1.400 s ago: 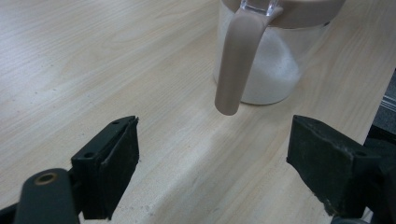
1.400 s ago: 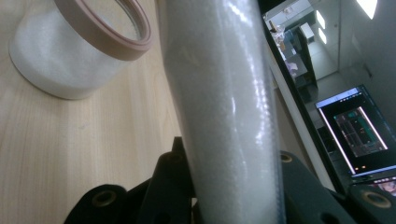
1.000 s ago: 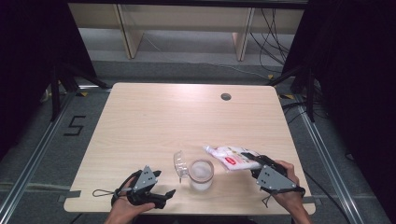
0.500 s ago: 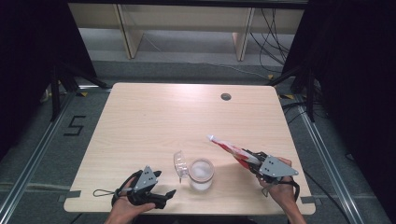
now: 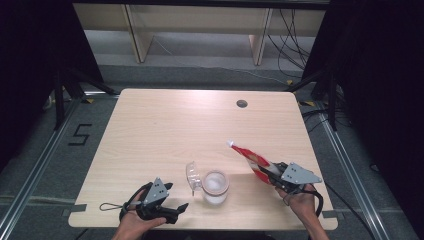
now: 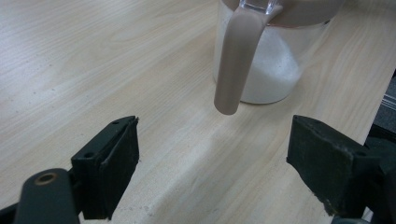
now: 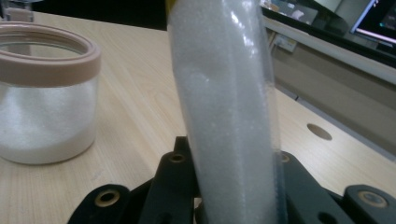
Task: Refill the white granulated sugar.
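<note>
Dark room, light wood-grain table with a round cable hole near the far edge, shelving behind.

Work in hand looks like a refill: white granules going from bag to jar.

Right gripper is clamped on the lower end of a soft plastic bag of white granules with red-and-white print. Bag angles up and away from the jaws toward table centre, top end in the air, clear of the table. In the right gripper view the bag rises out of the jaws, clear film packed with granules.

Clear glass jar with a beige rim stands near the front edge, between the hands, about a third full. Clear hinged lid is open, hanging off its left side. Bag and jar are apart, no pour yet.

Left gripper is held just left of the jar, jaws wide apart, nothing between them. Its own view faces the jar and its beige clasp lever.

Handling, my read:
- Bag is limp and slick, contents shift, so weight moves as it tips. Grip the bottom seam, tilt slowly.
- Jar is rigid, heavy enough to stay put, but glass. Steady it by the body, not the lid or lever.
</note>
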{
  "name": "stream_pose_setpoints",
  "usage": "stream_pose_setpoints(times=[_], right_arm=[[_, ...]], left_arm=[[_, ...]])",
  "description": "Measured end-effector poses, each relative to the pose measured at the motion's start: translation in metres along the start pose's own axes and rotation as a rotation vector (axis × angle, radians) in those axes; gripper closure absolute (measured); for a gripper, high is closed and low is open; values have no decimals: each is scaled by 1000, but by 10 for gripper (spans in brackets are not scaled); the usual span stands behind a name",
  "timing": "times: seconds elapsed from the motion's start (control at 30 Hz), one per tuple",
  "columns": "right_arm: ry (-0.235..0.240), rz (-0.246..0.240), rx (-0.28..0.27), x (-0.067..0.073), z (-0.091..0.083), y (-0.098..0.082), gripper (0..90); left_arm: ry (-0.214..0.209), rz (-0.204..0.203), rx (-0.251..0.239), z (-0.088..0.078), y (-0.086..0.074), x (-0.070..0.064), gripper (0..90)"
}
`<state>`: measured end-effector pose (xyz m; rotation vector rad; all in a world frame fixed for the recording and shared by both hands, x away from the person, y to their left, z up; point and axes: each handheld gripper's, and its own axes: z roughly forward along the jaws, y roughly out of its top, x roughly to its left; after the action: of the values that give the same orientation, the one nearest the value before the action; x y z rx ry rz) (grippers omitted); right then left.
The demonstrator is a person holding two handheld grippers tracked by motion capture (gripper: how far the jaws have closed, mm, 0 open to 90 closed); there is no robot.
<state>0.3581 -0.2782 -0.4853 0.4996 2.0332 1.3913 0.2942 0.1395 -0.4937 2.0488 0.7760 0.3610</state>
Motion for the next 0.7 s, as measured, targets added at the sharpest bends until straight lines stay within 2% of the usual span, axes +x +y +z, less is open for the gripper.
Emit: stream_pose_setpoints(times=[0.03, 0.1, 0.13, 0.27, 0.4, 0.43, 0.53, 0.57, 0.63, 0.67, 0.7], right_arm=[[4, 50, 4, -1, 0, -1, 793], [-1, 48, 15, -2, -1, -1, 792], [-11, 58, 18, -3, -2, 0, 790], [-26, 47, 31, -5, -4, 1, 787], [-18, 77, 47, -6, -9, 1, 784], [-27, 104, 41, -5, -11, 1, 781], [-32, 125, 48, -5, -15, 0, 781], [-35, 161, 38, -5, -18, -2, 780], [-36, 152, 44, -5, -19, -2, 780], [-37, 146, 42, -6, -20, -3, 780], [-56, 152, 36, -5, -22, -4, 780]], left_arm=[[2, -3, -1, 0, 0, 0, 165], [3, -14, -11, 0, 0, -1, 165], [7, 7, 0, -1, 0, 0, 165], [3, 1, -1, 0, 0, 0, 165], [4, -9, -11, 0, 0, 0, 165], [4, 4, -1, 0, 0, 0, 165], [2, -6, -9, 1, 0, 0, 165], [3, -2, -2, 0, 1, 0, 165], [-2, 13, 16, -1, 1, 1, 165], [3, 9, 9, 0, 1, 0, 165], [11, 16, 14, 0, 1, 1, 165]])
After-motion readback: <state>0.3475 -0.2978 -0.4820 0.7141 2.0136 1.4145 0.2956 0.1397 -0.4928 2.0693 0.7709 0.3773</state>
